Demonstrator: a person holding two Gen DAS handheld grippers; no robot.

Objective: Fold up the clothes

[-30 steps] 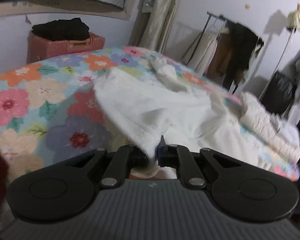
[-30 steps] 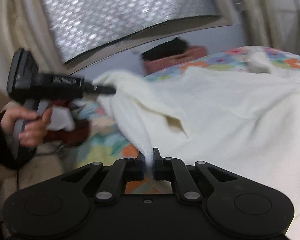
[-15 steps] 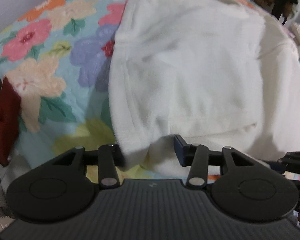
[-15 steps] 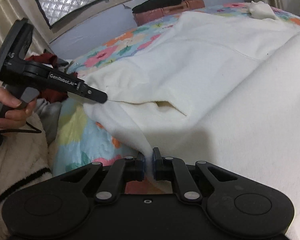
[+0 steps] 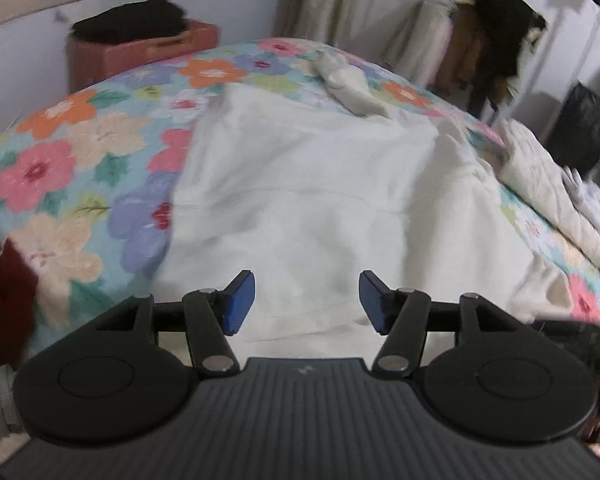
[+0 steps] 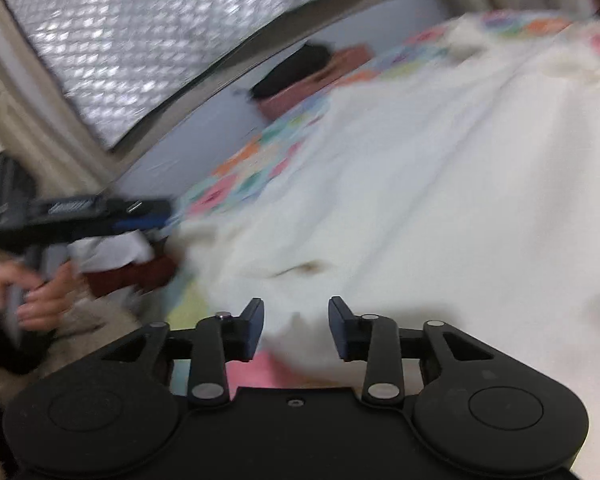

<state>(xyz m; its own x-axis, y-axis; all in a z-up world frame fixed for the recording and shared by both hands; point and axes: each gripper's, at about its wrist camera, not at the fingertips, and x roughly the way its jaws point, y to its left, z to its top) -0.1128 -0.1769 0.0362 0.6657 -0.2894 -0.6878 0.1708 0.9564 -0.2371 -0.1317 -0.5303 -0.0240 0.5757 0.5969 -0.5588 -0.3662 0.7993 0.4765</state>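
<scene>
A white fleece garment lies spread flat on the flowered bedspread. It also fills the right wrist view. My left gripper is open and empty, just above the garment's near hem. My right gripper is open and empty at the garment's near edge, with a bit of cloth lying between the fingers. The left gripper also shows in the right wrist view, held by a hand at the bed's left side. The right wrist view is blurred.
A second white cloth lies crumpled at the far end of the bed. A pink box with dark clothes on it stands by the wall. A clothes rack stands at the right. A dark red garment lies at the bed's left edge.
Both grippers have opened and let go of the garment's edge. The garment now lies flat on the bed. Both grippers have lifted and drawn back a little.
</scene>
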